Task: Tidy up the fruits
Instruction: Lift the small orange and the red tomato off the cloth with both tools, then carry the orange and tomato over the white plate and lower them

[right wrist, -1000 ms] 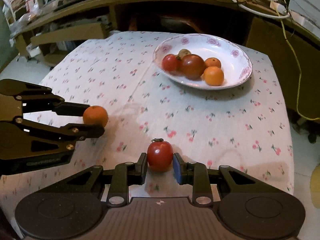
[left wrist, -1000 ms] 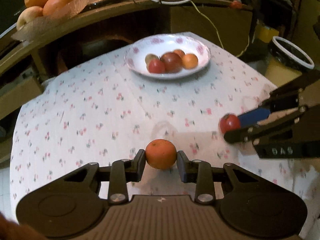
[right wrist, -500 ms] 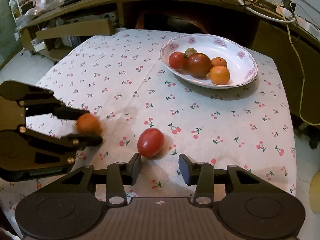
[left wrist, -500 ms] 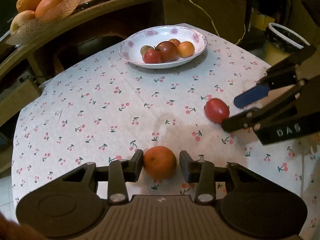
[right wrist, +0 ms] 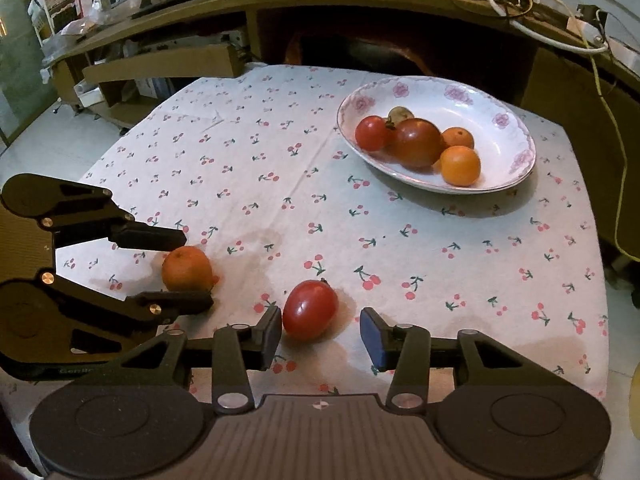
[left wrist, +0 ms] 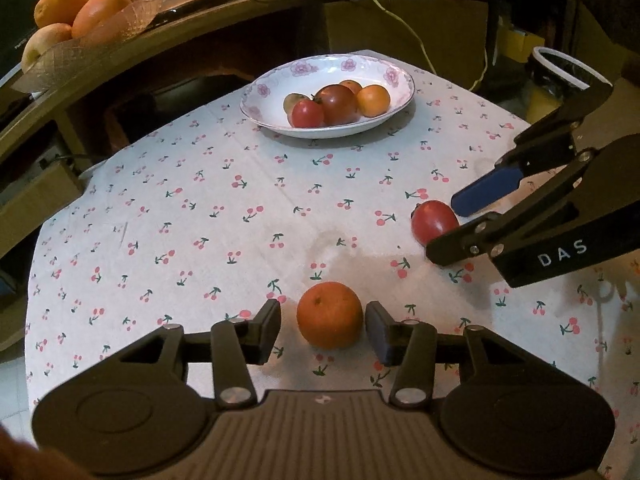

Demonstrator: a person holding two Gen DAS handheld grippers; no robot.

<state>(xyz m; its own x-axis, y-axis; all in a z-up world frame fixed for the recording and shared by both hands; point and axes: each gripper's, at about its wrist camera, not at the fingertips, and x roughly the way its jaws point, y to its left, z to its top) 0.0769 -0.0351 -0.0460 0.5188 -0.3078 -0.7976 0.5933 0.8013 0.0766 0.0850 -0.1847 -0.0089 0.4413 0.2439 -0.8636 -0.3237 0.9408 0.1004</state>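
An orange (left wrist: 330,315) lies on the cherry-print tablecloth between the open fingers of my left gripper (left wrist: 323,332); it also shows in the right wrist view (right wrist: 187,268). A red tomato (right wrist: 310,309) lies on the cloth between the open fingers of my right gripper (right wrist: 319,334), close to the left finger; it also shows in the left wrist view (left wrist: 434,222). Neither fruit is gripped. A white floral plate (right wrist: 508,120) at the far side holds several tomatoes and oranges.
The tablecloth (left wrist: 200,208) covers a small table with edges close on all sides. A wooden shelf (left wrist: 120,52) behind carries a basket of large fruit (left wrist: 72,12) and cables. A white-rimmed bin (left wrist: 560,68) stands off the table at the far right.
Both grippers have opened and let go of their fruit. The orange and the tomato now rest on the cloth, the tomato tipped on its side. Both grippers have drawn back a little.
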